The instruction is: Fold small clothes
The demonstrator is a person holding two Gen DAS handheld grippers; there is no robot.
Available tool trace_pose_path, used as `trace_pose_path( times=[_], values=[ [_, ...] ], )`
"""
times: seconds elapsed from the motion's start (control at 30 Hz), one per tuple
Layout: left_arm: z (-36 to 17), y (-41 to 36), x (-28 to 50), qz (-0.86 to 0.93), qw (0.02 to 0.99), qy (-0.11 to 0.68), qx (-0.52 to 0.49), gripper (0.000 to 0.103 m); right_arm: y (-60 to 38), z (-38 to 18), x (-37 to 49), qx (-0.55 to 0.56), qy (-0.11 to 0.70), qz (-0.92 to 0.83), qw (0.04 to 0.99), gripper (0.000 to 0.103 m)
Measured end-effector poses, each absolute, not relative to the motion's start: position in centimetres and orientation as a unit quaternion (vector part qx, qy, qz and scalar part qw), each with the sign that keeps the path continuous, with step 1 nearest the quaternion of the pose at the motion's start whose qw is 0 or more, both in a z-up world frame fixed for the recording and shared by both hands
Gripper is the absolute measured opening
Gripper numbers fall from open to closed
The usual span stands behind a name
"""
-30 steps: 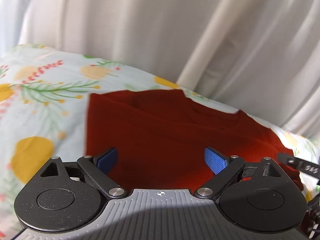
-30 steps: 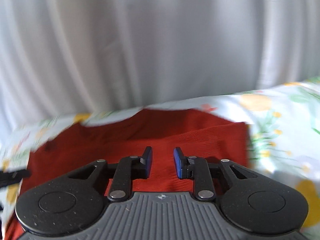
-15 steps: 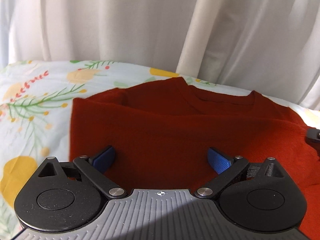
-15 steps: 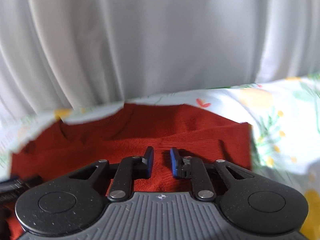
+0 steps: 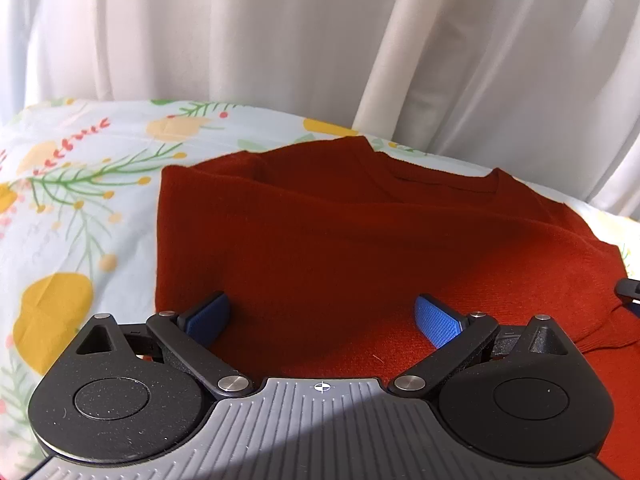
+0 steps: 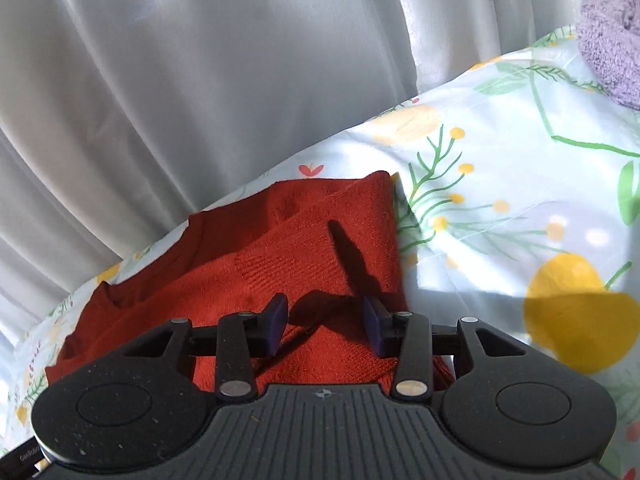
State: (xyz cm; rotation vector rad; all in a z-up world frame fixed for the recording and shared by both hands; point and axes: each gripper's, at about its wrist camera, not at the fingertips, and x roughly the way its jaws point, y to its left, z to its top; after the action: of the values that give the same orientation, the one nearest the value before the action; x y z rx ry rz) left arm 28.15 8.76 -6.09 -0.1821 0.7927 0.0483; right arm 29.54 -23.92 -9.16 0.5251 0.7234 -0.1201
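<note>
I had the red sweater [image 5: 360,248] lying part-folded on the flowered sheet [image 6: 500,184], left gripper [image 5: 322,316] spread wide and empty over it, right gripper [image 6: 325,320] opening with nothing pinched, so next probably needed a fresh edge grab.

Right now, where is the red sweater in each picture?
Left wrist view: the red sweater fills the middle, lying folded on the flowery sheet, its neckline toward the curtain.
Right wrist view: the sweater sits lower left of middle, on the sheet.
Shared landmark: the white curtain hangs behind the sweater in both views.
</note>
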Motion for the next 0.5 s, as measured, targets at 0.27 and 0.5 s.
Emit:
trace_pose_path(
  times=[0.27,0.5],
  values=[
    [-5.8,9.1,27.8,0.024,0.915,0.390,-0.105,0.101,-26.2,-9.4,28.7,0.380,0.349,-0.037,0.856,0.040],
    [-6.0,8.6,28.0,0.022,0.915,0.393,-0.091,0.101,-26.1,-9.8,29.8,0.396,0.344,-0.043,0.850,0.029]
  ],
)
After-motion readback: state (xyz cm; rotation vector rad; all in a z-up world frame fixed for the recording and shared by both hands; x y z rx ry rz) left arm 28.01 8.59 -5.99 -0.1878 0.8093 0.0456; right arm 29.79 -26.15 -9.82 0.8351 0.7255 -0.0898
